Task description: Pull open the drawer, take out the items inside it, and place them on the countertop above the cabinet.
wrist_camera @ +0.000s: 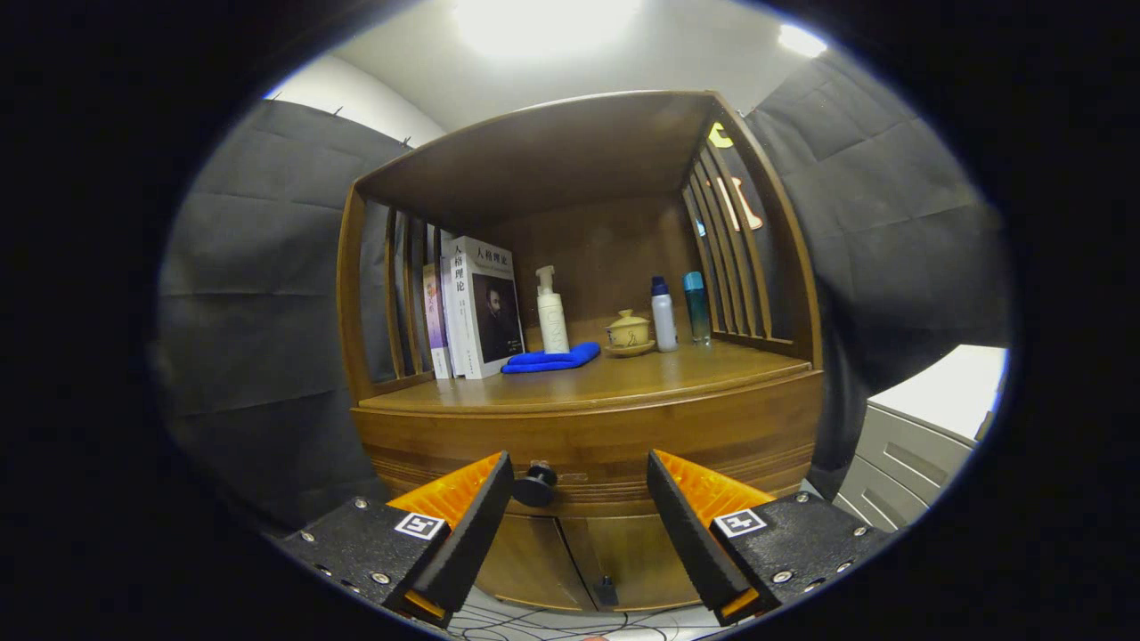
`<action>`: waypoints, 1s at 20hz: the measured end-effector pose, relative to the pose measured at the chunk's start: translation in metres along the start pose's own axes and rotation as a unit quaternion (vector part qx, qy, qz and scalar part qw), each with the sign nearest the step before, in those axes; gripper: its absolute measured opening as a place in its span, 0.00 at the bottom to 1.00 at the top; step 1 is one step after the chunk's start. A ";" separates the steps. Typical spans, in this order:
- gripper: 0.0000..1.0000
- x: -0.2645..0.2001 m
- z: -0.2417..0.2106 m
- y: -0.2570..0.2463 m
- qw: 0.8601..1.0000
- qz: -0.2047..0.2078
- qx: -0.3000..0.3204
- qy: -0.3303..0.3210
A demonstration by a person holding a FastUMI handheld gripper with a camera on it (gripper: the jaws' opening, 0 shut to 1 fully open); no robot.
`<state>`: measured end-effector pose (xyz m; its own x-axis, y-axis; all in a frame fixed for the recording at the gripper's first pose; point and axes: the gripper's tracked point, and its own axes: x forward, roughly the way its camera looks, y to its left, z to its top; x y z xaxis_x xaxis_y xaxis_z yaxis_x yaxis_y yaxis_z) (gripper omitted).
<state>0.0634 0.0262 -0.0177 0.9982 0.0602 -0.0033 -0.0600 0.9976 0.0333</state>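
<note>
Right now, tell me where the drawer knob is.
The drawer knob sits on the cabinet's drawer front below the countertop, just ahead of the open gripper, close beside its left finger.

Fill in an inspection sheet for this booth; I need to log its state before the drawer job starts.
Surface: brown wooden countertop inside an open slatted cabinet.
Job's things: wooden drawer front shut; its round black knob untouched.
Clutter: upright books, white pump bottle, folded blue cloth, yellow lidded cup on a saucer, white bottle with blue cap, teal bottle.
Grippers: hand-held gripper open, knob just ahead near one finger, not gripped.
Cables: dark cables on the floor below the cabinet.
Surroundings: black cloth wall; grey drawer unit beside the cabinet.
</note>
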 end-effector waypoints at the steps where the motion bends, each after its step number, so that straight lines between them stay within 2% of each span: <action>1: 0.94 0.006 -0.004 0.003 1.000 0.005 -0.001 0.006; 7: 0.95 0.047 -0.027 0.028 0.999 0.027 -0.009 0.038; 14: 0.93 0.075 -0.071 0.039 0.995 0.024 -0.012 0.101; 16: 0.86 0.076 -0.077 0.043 0.994 0.026 -0.011 0.108; 20: 0.62 0.080 -0.079 0.038 0.994 0.012 -0.028 0.108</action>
<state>0.1402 0.0713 -0.0953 0.9723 0.0842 -0.2181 -0.0906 0.9957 -0.0197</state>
